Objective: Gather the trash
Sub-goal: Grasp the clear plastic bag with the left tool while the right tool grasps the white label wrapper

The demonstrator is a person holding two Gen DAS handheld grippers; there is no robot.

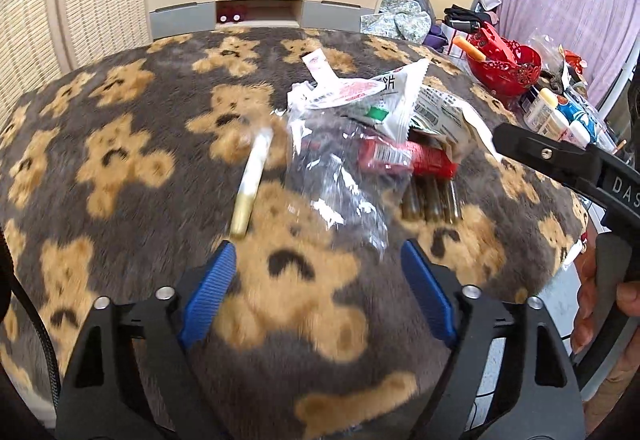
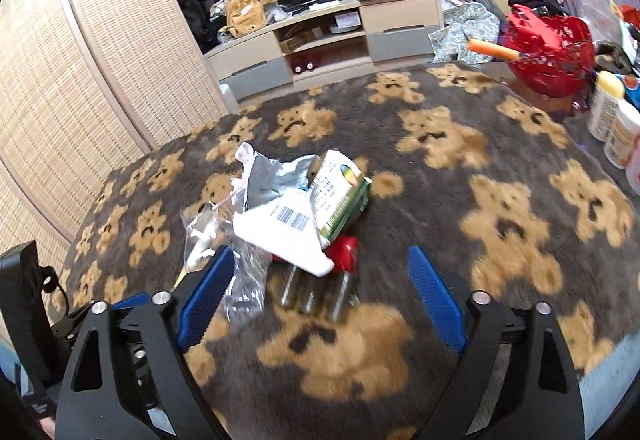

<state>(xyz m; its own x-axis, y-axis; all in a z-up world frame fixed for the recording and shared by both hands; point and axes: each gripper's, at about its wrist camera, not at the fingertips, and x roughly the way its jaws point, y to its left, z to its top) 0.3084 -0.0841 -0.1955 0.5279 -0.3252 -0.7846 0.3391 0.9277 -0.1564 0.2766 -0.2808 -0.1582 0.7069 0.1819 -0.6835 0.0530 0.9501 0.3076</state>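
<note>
**Both Grippers Empty Above the Trash Heap**

While the trash pile (image 1: 376, 131) lay in the middle of the bench (image 1: 120, 167), which was draped in a grey blanket printed with tan bears, the left hand-held gripper (image 1: 318, 272) hung on the near side of the pile with its blue pads spread wide and nothing between them. The right hand-held gripper (image 2: 320, 276) also stood wide apart and empty, just short of the pile. Within the pile, white snack wrappers (image 1: 360, 95) lay on top, a red packet (image 1: 404, 157) sat beneath them, and a crumpled clear plastic bag (image 1: 332, 183) spilled toward the near edge. Some dark little bottles (image 1: 432, 201) lay side by side under the red packet. A pale stick-shaped sachet (image 1: 250, 183) lay just left of the pile, apart from the wrappers. A red bowl (image 1: 504, 67) stood well beyond the pile to the right.
</note>
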